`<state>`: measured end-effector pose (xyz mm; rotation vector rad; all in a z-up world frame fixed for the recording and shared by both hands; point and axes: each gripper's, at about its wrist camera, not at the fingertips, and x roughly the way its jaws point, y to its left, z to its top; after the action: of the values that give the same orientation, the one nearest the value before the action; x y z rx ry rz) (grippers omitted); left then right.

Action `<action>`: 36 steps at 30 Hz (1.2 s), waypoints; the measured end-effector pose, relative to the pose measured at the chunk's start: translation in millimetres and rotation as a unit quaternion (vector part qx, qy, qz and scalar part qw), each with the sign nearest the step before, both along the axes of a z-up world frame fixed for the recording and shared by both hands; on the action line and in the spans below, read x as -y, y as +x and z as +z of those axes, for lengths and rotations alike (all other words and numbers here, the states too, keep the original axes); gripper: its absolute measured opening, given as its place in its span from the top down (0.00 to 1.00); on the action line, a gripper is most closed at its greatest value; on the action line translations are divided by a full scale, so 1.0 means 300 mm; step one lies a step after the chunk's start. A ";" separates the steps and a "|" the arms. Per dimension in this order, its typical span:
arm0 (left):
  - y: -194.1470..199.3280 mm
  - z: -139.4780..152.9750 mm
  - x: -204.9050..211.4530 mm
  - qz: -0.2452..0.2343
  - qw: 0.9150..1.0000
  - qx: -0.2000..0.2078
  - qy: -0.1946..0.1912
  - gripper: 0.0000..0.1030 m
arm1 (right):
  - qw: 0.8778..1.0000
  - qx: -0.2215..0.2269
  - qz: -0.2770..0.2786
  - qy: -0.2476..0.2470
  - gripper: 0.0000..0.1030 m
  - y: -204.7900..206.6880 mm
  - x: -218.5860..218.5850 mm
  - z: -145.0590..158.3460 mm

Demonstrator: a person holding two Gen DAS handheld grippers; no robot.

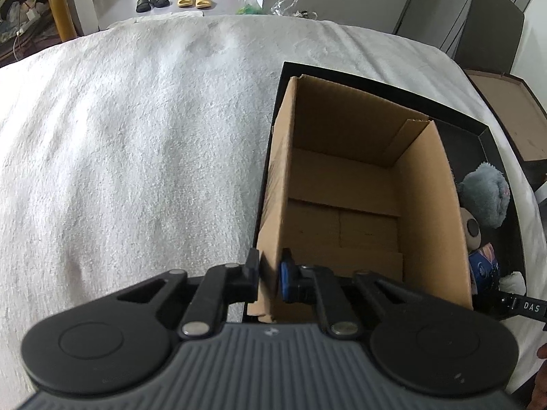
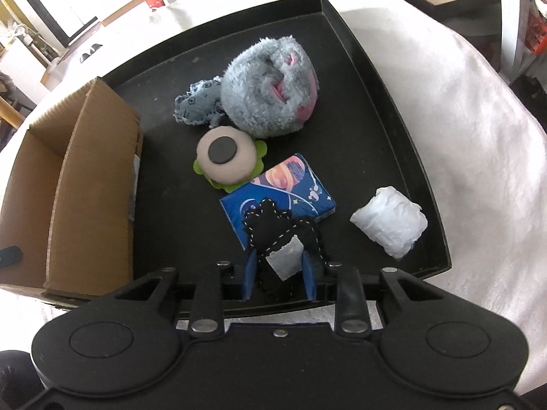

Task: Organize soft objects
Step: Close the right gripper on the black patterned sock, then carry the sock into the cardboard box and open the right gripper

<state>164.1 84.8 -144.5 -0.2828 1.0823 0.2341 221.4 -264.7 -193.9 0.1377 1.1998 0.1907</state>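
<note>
My left gripper point(image 1: 269, 275) is shut on the near left wall of an empty open cardboard box point(image 1: 345, 184) that stands in a black tray point(image 1: 497, 157). My right gripper point(image 2: 278, 266) is shut on a black felt toy point(image 2: 273, 229) with white stitching and a white tag, held over the tray point(image 2: 393, 109). On the tray lie a fluffy grey plush point(image 2: 270, 85), a small grey fabric toy point(image 2: 198, 102), a beige burger-like toy point(image 2: 225, 160), a blue space-print tissue pack point(image 2: 290, 184) and a white wrapped bundle point(image 2: 389, 225). The box point(image 2: 85, 184) stands at the tray's left.
The tray sits on a white towel-covered surface point(image 1: 136, 143). A floor with slippers point(image 1: 174, 0) lies beyond the far edge. Brown cardboard point(image 1: 509, 109) and grey cabinets point(image 1: 478, 20) are at the right.
</note>
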 end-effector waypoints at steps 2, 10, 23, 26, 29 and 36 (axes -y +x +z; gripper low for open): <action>-0.002 0.007 0.006 -0.003 1.000 0.004 0.002 0.89 | 1.000 0.004 0.001 0.005 0.73 -0.008 -0.001 0.020; -0.008 0.022 0.019 -0.007 1.000 0.011 0.003 0.89 | 0.999 0.036 0.016 0.020 0.73 -0.030 -0.041 0.131; -0.003 0.005 0.014 -0.004 1.000 0.009 -0.017 0.89 | 0.993 0.088 0.065 0.034 0.73 -0.028 -0.188 0.288; 0.001 -0.003 0.011 -0.004 1.000 0.007 -0.026 0.89 | 0.992 0.097 0.078 0.037 0.73 -0.022 -0.228 0.319; 0.005 -0.006 0.008 -0.006 1.000 0.011 -0.026 0.89 | 0.990 0.103 0.089 0.039 0.73 -0.021 -0.269 0.338; 0.013 -0.010 -0.020 -0.006 0.999 0.015 -0.037 0.89 | 0.986 0.107 0.122 0.047 0.73 -0.023 -0.383 0.358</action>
<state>168.1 90.9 -147.5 -0.3460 1.0633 0.1792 214.4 -149.8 -86.4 0.0497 0.9905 0.4669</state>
